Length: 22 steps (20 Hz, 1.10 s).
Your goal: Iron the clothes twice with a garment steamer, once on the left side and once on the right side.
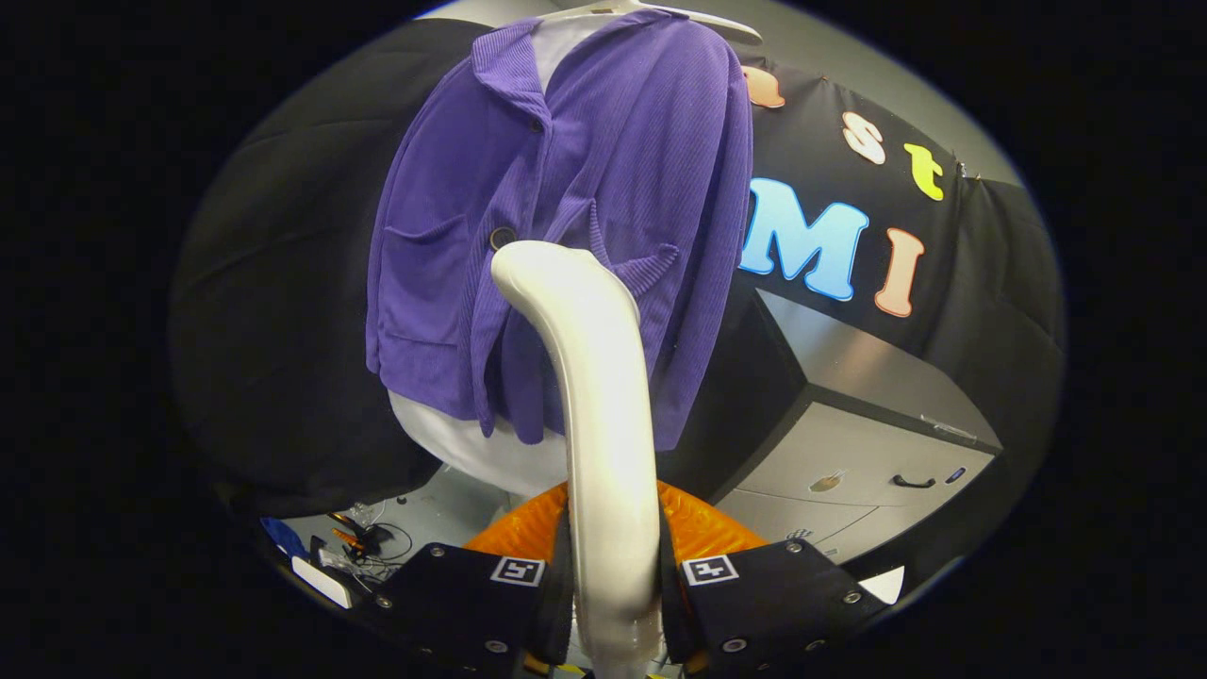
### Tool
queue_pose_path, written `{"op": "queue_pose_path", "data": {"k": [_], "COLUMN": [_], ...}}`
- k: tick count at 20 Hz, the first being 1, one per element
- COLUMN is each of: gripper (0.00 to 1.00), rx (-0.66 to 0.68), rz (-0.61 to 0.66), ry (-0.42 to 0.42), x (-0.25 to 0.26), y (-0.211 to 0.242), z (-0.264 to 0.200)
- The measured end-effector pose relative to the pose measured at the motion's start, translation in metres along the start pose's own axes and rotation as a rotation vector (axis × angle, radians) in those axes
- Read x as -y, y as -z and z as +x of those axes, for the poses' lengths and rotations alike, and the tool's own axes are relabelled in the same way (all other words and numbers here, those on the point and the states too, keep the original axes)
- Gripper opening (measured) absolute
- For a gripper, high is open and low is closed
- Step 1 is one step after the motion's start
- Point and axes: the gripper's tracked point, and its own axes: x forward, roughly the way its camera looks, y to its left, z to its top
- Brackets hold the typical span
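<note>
- My gripper (613, 585) is clamped on the glossy white curved steamer handle (603, 415).
- Its head touches the purple ribbed cardigan (566, 189) at twelve o'clock.

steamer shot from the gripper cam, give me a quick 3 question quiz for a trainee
1. True or false: both fingers of the gripper press on the steamer.
2. What does the steamer's head point at? A) the grey cabinet B) the purple jacket C) the floor
3. Fill in: the jacket hangs from a white ____.

Key: 1 true. 2 B. 3 hanger.
</note>
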Motion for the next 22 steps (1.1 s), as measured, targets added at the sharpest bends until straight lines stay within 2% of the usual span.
{"op": "queue_pose_path", "data": {"k": [6,9,12,15,18,22], "gripper": [0.39,0.39,0.39,0.39,0.39,0.39], "rx": [-0.124,-0.179,-0.235,-0.309,-0.312,-0.270], "rz": [-0.020,0.050,0.060,0.079,0.031,-0.001], "ry": [-0.052,-0.113,-0.151,-0.225,-0.285,-0.368], "x": [-0.012,-0.021,-0.028,-0.051,-0.068,-0.091], "y": [0.052,0.075,0.091,0.114,0.112,0.078], "z": [-0.001,-0.008,-0.014,-0.036,-0.046,-0.070]}}
